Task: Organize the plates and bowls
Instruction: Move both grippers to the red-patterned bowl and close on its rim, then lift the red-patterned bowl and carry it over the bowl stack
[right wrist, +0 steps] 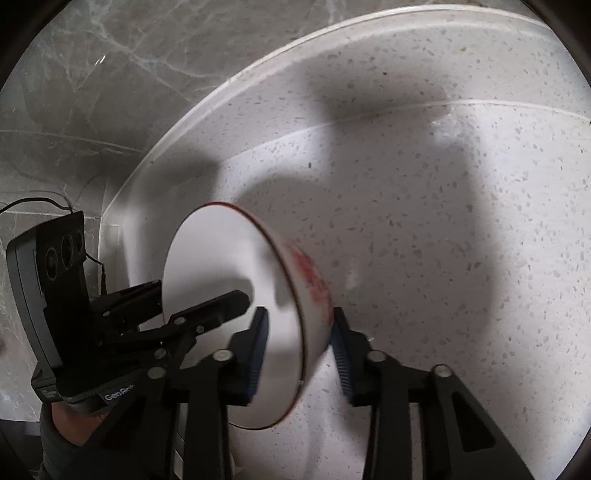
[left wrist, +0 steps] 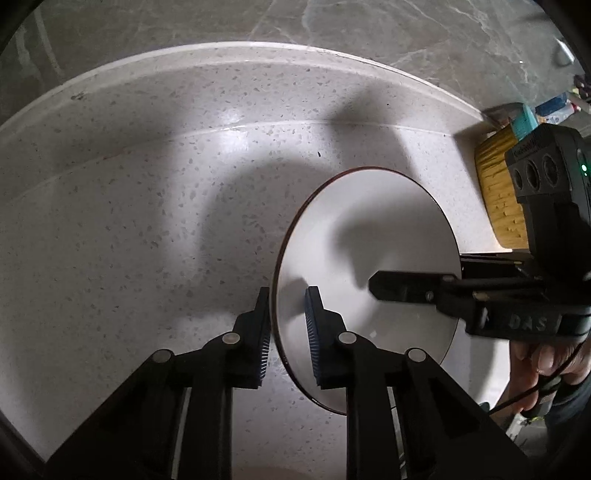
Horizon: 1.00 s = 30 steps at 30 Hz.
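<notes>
A white bowl point(left wrist: 369, 266) with a thin dark red rim is held tilted above a speckled white counter point(left wrist: 147, 221). My left gripper point(left wrist: 287, 321) straddles its near rim, one finger inside and one outside, with a small gap showing. My right gripper point(right wrist: 299, 332) is closed over the opposite wall of the same bowl point(right wrist: 221, 266), one pad inside and one on the red-patterned outside. Each gripper shows in the other's view: the right one point(left wrist: 406, 288) at the bowl's far side, the left one point(right wrist: 207, 306) at the left.
The counter has a raised back ledge point(left wrist: 221, 55) against a grey marble wall point(left wrist: 369, 22). A yellow brush-like object point(left wrist: 498, 192) with a teal part lies at the right end. A person's hand point(left wrist: 543, 358) holds the right gripper.
</notes>
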Each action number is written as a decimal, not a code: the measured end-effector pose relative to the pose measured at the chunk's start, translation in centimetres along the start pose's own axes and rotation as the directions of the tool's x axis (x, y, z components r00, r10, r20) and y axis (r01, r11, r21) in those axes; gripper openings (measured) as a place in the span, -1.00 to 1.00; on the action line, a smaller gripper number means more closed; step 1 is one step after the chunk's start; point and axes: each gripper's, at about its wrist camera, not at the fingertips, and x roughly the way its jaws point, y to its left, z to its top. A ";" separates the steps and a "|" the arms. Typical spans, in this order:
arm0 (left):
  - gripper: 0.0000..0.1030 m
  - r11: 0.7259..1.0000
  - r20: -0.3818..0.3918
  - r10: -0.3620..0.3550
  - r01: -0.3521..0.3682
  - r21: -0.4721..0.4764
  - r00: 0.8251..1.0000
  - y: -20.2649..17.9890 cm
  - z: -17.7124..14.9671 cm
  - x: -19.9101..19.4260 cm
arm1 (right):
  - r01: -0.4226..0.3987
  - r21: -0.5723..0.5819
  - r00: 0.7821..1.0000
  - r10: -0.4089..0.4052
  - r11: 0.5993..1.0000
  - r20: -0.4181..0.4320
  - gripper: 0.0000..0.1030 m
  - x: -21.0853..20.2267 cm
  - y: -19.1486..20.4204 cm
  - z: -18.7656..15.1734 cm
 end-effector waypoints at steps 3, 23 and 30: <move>-0.70 1.000 0.001 0.001 -0.001 0.003 1.000 -0.1 0.0 0.0 | 0.006 -0.006 1.000 -0.006 1.000 0.003 -0.61 -0.1 -0.1 -0.1; -0.72 0.997 0.070 0.020 -0.014 -0.078 0.997 -0.9 -7.6 -9.9 | 0.027 -0.142 1.000 -0.028 0.989 -0.002 -0.66 -3.1 7.4 -3.2; -0.72 0.989 0.123 0.073 -0.057 -0.135 0.990 -0.8 -15.6 -14.7 | 0.004 -0.251 0.998 -0.020 0.968 -0.062 -0.65 -2.5 12.6 -7.9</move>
